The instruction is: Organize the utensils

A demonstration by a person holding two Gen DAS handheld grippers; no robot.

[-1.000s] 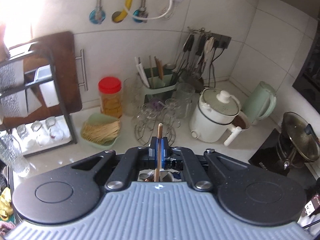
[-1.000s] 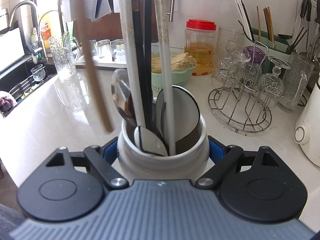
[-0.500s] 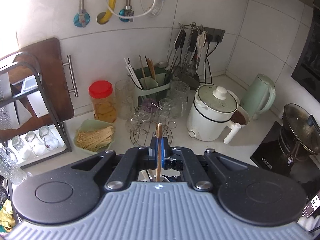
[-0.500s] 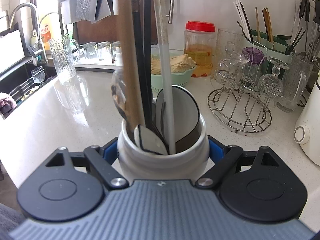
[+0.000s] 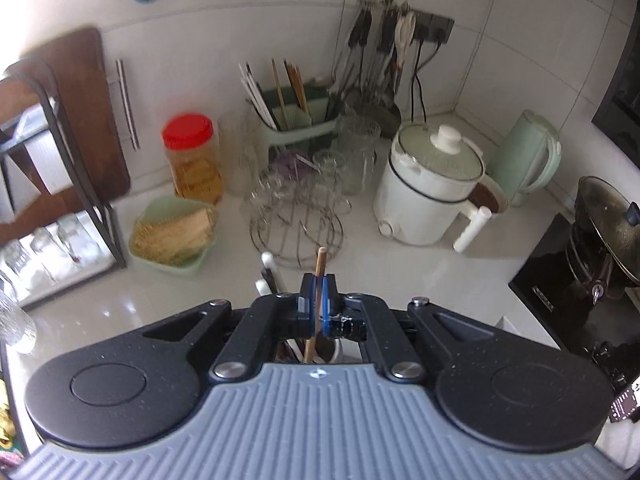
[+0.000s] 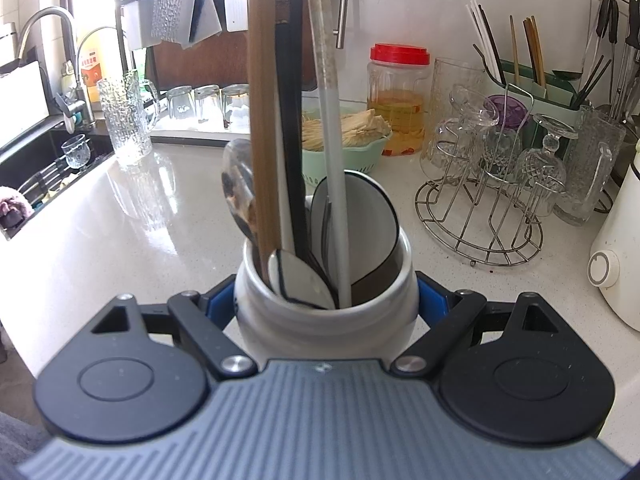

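Note:
My left gripper point(image 5: 319, 289) is shut on a wooden chopstick point(image 5: 320, 264) that stands upright between the blue pads. Its lower end reaches into the white ceramic jar point(image 5: 338, 350) glimpsed below the jaws. In the right wrist view my right gripper point(image 6: 326, 300) is shut on that white jar point(image 6: 324, 320), one blue pad on each side. The same wooden chopstick point(image 6: 262, 120) now stands inside the jar at its left, beside a black chopstick point(image 6: 294, 140), a white chopstick point(image 6: 334, 184), a metal spoon point(image 6: 236, 188) and white spoons point(image 6: 300, 276).
A wire glass rack point(image 6: 484, 184) with upturned glasses stands to the right. A green basket of noodles point(image 6: 348, 140), a red-lidded jar point(image 6: 398, 96), a green utensil caddy point(image 5: 296, 116), a white cooker point(image 5: 428, 188), a green kettle point(image 5: 524, 156) and a sink point(image 6: 44, 176) at far left surround the counter.
The left gripper came down with the wooden chopstick. The chopstick swung in from the left of the jar and slid into it, standing upright among the other utensils. The right gripper held still.

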